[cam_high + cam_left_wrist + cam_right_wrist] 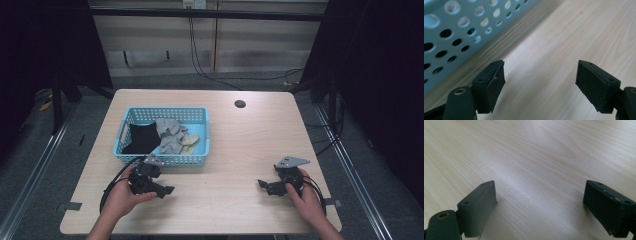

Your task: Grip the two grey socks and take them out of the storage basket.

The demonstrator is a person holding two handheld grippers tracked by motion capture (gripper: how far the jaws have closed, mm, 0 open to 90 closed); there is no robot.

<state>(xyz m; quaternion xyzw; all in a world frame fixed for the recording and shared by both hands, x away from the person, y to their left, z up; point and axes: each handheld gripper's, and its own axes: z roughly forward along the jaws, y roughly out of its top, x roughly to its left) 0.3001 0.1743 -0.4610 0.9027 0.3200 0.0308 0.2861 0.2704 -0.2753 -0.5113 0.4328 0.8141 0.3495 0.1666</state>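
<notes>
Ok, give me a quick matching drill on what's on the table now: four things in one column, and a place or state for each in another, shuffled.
Things:
1. blue basket
2. black garment
3. left gripper
4. right gripper

Places or states:
A. open, low over bare wood at the table's right
B. on the table's left half, holding clothes
C. open, just in front of the basket's near wall
D. lying in the basket's left part, beside a grey garment

Pairs: 1-B, 2-D, 3-C, 4-A
</notes>
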